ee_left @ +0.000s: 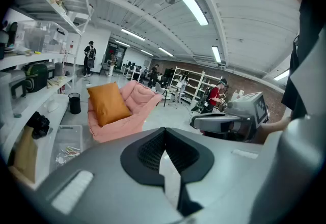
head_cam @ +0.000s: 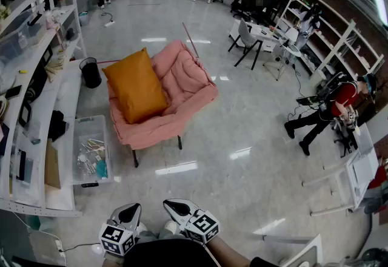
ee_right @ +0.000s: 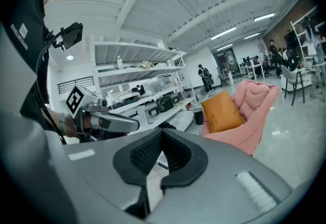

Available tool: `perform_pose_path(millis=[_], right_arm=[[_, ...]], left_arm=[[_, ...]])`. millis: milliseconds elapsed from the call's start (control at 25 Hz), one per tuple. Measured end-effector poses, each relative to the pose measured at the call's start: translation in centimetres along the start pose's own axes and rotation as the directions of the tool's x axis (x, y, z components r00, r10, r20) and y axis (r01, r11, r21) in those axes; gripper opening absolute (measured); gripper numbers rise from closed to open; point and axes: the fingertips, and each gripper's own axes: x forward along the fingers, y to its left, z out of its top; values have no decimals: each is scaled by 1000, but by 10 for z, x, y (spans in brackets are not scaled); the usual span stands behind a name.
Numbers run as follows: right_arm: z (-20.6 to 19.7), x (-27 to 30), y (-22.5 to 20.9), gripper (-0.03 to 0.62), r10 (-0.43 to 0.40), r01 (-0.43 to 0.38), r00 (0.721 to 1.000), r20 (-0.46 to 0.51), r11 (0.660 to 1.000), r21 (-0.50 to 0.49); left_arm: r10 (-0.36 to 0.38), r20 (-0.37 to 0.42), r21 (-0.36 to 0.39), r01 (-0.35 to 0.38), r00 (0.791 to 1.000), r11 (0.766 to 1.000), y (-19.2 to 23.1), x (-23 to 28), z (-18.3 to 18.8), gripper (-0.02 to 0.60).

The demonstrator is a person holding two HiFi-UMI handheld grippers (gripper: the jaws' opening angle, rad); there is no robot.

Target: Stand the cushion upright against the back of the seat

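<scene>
1. at the bottom edge of the head view, the left tongs point(head_cam: 129, 211) and the right tongs point(head_cam: 177, 206) are held side by side, close to the body. both are well apart from the pink chair point(head_cam: 185, 74).
2. both pairs of jaws are seen pressed together in the gripper views, with nothing clamped between them. only floor shows past the tips.
3. the tongs are angled slightly down toward the chair. this is judged a resting carry, since nothing is within reach.
4. the orange cushion point(head_cam: 136, 85) is found on the chair, stood on its lower edge on the seat. it is tipped back against the padded backrest, toward the left side as the head view shows it.
5. the cushion is judged to be kept up by that lean. the soft backrest is pressed behind it and the seat is sunk under its edge, so no grip is needed.
6. the task is judged met or close to it, with a slight tilt left. a firmer fix would call for the open floor point(head_cam: 242, 156) to be crossed and the jaws to be parted.
7. a black bin point(head_cam: 91, 71) is set just beside the chair. a clear box point(head_cam: 91, 150) is placed on the floor by the shelving point(head_cam: 36, 84), out of the path.
</scene>
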Motion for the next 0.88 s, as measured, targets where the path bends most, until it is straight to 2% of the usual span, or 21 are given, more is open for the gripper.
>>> perform_pose_path(millis=[280,400,680,880], right_arm=[[10,-6,18,3,-6,6,1000,7,1000,-13],[12,-1,22,3,-19,19,1000,18,1000,10],[29,36,34,5,-49,47,998,38,998,46],[37,60,52,5,-67,67,997,41,998,0]], left_arm=[[-32,41,4,32,999,999,-11,-14,9,19],[-46,51,5,46,998,999,-7,-23,8,18],[-42,102,-8,43,994,999,36,-52,15,19],[-38,150,-17,41,988,999,68,-73,19,19]])
